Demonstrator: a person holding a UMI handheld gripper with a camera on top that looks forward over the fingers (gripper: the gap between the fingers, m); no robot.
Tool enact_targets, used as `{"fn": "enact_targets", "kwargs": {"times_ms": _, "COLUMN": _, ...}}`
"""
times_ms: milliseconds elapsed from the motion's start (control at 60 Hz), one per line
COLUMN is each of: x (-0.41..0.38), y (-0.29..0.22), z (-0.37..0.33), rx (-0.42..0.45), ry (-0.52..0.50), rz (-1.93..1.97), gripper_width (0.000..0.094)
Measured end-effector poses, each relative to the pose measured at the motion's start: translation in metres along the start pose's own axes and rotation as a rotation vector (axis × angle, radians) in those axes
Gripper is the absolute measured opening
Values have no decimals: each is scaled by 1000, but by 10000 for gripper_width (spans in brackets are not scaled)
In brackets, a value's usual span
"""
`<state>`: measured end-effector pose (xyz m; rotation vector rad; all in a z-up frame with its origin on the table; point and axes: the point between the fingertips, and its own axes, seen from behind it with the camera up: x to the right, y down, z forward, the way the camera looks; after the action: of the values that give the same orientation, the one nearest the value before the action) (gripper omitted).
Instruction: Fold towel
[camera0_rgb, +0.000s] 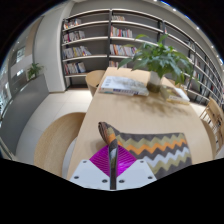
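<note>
A towel (152, 148) with a grey, orange and dark zigzag pattern lies on a light wooden table (120, 110), just ahead of the fingers and to their right. My gripper (112, 166) has its two magenta pads (97, 160) pressed together on a thin fold of the towel's near edge. That pinched edge rises as a dark strip between the fingers. The towel's left end near the fingers is partly lifted and bunched.
A potted green plant (160, 58) and a stack of books or magazines (124, 84) stand at the table's far end. Wooden chairs (95, 78) stand beyond it. Bookshelves (100, 35) line the back wall. A curved wooden piece of furniture (55, 140) is at the left.
</note>
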<state>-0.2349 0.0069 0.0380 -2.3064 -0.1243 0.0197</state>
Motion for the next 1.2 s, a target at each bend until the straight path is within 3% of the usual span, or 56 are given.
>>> {"fn": "enact_targets", "kwargs": {"times_ms": 200, "x": 119, "y": -64, "z": -58, "rx": 118, "ry": 70, "rz": 20, "gripper_width": 53}}
{"fn": "enact_targets", "kwargs": {"times_ms": 367, "x": 205, "y": -41, "z": -38, "rx": 70, "ry": 65, "rz": 24, "gripper_width": 78}}
{"fn": "enact_targets", "kwargs": {"times_ms": 433, "x": 225, "y": -14, "z": -22, "rx": 16, "ry": 51, "rz": 34, "gripper_width": 179}}
{"fn": "enact_targets", "kwargs": {"times_ms": 517, "x": 244, "y": 13, "z": -9, "rx": -52, "ry": 50, "rz": 10, "gripper_width": 433}}
{"fn": "enact_targets", "kwargs": {"times_ms": 600, "x": 247, "y": 21, "z": -12, "rx": -54, "ry": 34, "rz": 10, "gripper_width": 538}}
{"fn": "enact_targets", "kwargs": {"times_ms": 683, "x": 251, "y": 9, "z": -32, "rx": -25, "ry": 38, "rz": 22, "gripper_width": 640}}
{"fn": "enact_targets", "kwargs": {"times_ms": 850, "x": 249, "y": -38, "z": -92, "rx": 97, "ry": 40, "rz": 31, "gripper_width": 742}}
{"fn": "enact_targets", "kwargs": {"times_ms": 983, "x": 242, "y": -71, "z": -156, "rx": 206, "ry": 48, "rz": 35, "gripper_width": 773}}
{"fn": "enact_targets", "kwargs": {"times_ms": 1200, "x": 221, "y": -75, "z": -229, "rx": 269, "ry": 42, "rz": 51, "gripper_width": 793}}
